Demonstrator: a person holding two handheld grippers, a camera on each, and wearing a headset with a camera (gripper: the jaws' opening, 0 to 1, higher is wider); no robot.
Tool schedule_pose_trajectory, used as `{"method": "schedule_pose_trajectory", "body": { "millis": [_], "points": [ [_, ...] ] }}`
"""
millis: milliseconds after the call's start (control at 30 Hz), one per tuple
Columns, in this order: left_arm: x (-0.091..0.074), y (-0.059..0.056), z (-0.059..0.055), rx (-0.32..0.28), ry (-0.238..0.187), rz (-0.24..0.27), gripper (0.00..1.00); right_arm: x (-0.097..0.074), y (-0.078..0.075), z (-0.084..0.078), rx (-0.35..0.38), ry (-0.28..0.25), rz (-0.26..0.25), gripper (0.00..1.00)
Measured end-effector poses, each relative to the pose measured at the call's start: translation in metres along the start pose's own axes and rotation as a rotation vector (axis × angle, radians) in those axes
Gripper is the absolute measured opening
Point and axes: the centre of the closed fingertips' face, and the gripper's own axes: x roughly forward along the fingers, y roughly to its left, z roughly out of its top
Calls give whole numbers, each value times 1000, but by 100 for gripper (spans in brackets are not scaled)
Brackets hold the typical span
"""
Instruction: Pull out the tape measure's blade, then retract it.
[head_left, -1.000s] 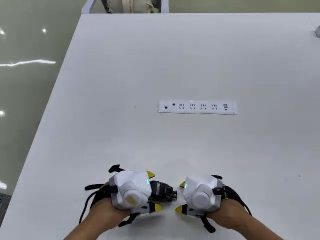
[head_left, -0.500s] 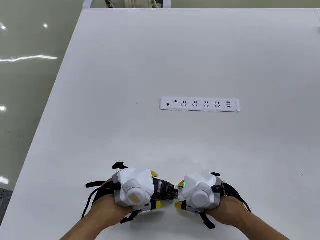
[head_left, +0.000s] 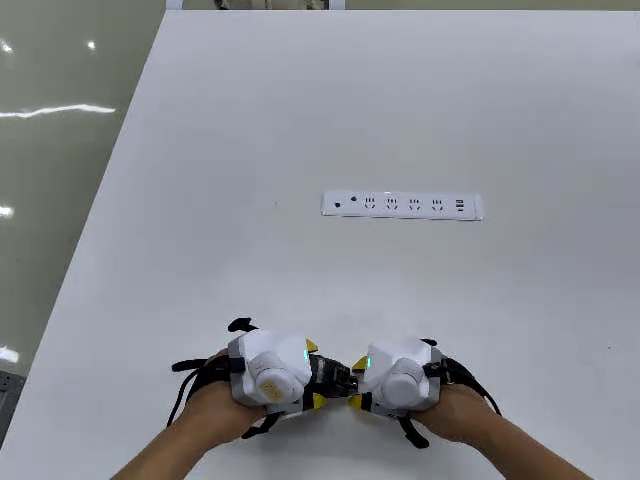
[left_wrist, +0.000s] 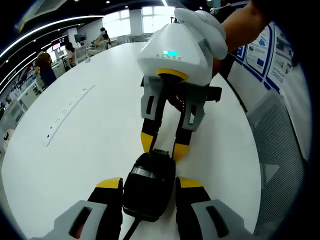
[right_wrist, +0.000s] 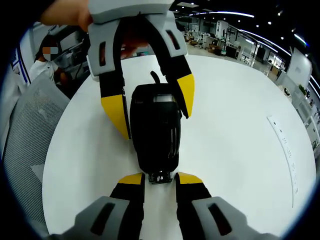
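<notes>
right gripper (right_wrist: 161, 181) closer to tape measure (right_wrist: 155, 130), perhaps touching

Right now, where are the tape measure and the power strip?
tape measure (right_wrist: 155, 125): right gripper view, middle of its black case.
power strip (head_left: 402, 205): head view, middle of its white top.

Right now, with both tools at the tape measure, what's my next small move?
Probably close the right tool on the blade hook: its jaws flank it, but a firm pinch isn't evident. The left tool clamps the tape measure case and no blade is out, so pulling follows.
</notes>
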Motion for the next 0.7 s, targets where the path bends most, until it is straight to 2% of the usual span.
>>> {"method": "schedule_pose_trajectory", "body": {
  "millis": [700],
  "points": [
    [2,1,-2,42,15,-12,34,1,2,1,-19,1,18,20]
  ]
}}
